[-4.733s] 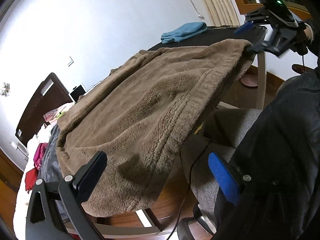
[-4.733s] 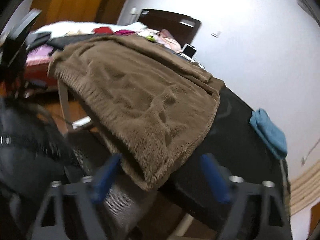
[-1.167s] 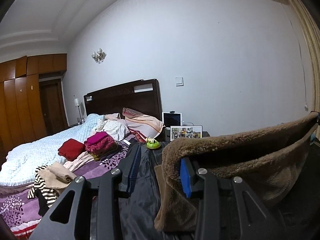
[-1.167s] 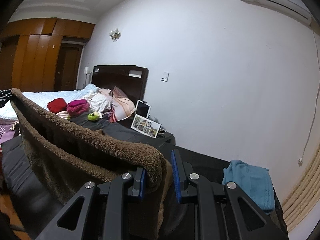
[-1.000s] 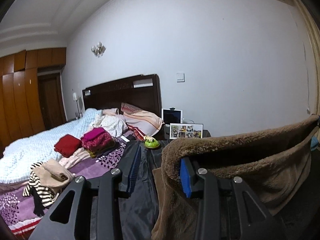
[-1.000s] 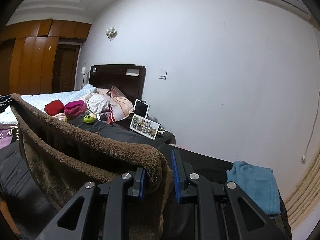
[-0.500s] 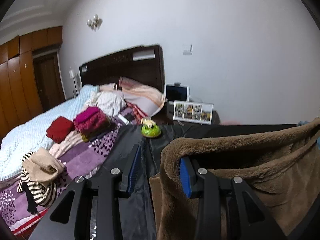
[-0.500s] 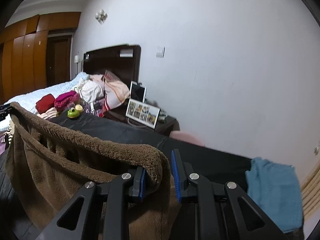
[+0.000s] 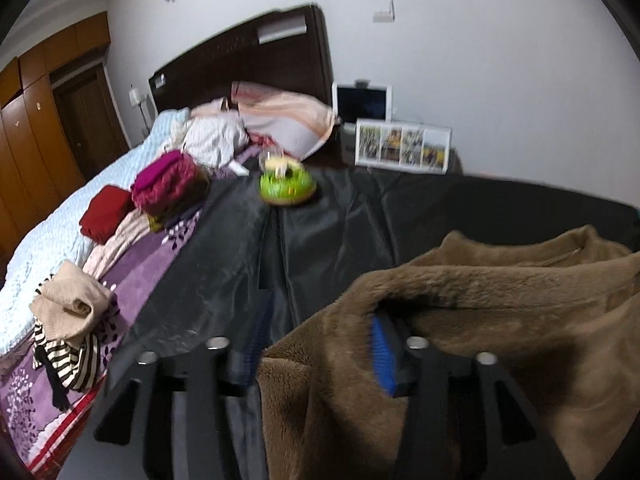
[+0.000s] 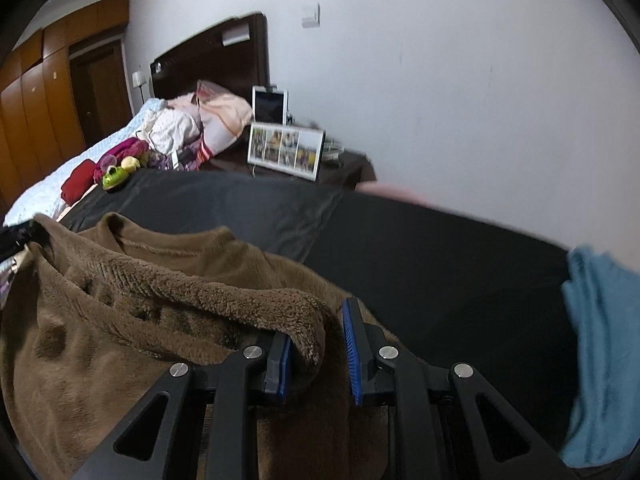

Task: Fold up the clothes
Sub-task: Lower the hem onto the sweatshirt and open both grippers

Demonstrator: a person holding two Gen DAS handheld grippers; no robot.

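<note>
Two claws of mine work one brown fleece garment (image 9: 500, 320), which lies folded over on the black surface (image 9: 340, 232) toward its near edge. My left claw (image 9: 316, 344) is opening: the fleece edge drapes between the pads, which stand apart from it. My right claw (image 10: 318, 354) stays clamped on a bunched fold of the same garment. A blue cloth (image 10: 600, 352) lies at the surface's right edge, a green toy (image 9: 286, 186) at its far left corner.
</note>
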